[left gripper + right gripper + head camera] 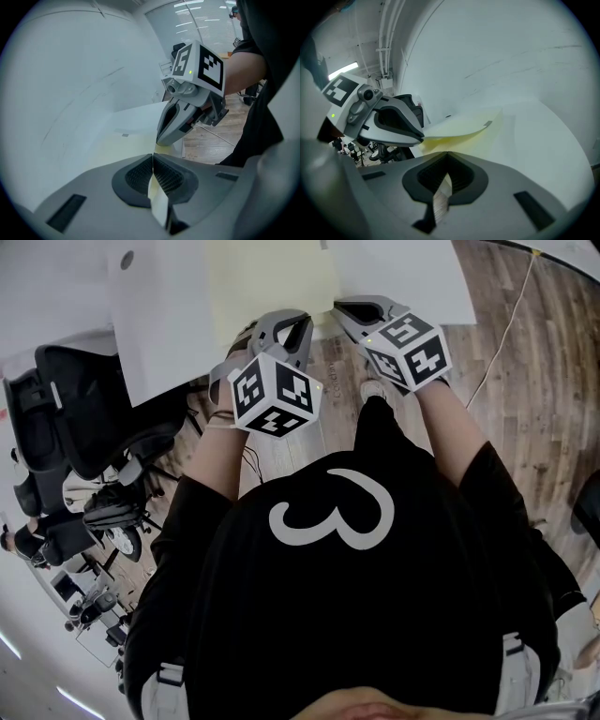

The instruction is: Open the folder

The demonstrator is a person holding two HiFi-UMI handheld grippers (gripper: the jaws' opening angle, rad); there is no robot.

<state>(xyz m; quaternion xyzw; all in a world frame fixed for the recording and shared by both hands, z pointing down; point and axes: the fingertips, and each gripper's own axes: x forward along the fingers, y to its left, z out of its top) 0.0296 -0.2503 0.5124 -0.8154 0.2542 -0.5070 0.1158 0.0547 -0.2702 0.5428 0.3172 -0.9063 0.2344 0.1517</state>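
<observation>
Folder [272, 282] partly open at worktop [403, 277] edge: your left hand-held gripper [153, 157] clamps raised top cover [459, 127], right hand-held gripper [446, 155] pinches lower cover [480, 140]. Remaining: swing top cover fully back.

A white table [159, 334] spreads ahead of my left claw [281, 320] and my right claw [349, 310], wood-plank floor [553, 409] below them, a thin cable [509, 324] off right, black office chairs [80, 399] off left.

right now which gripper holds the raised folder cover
The left gripper: the yellow folder cover pinched in it curves upward, while the right gripper pinches the lower leaf, which lies flat.
</observation>
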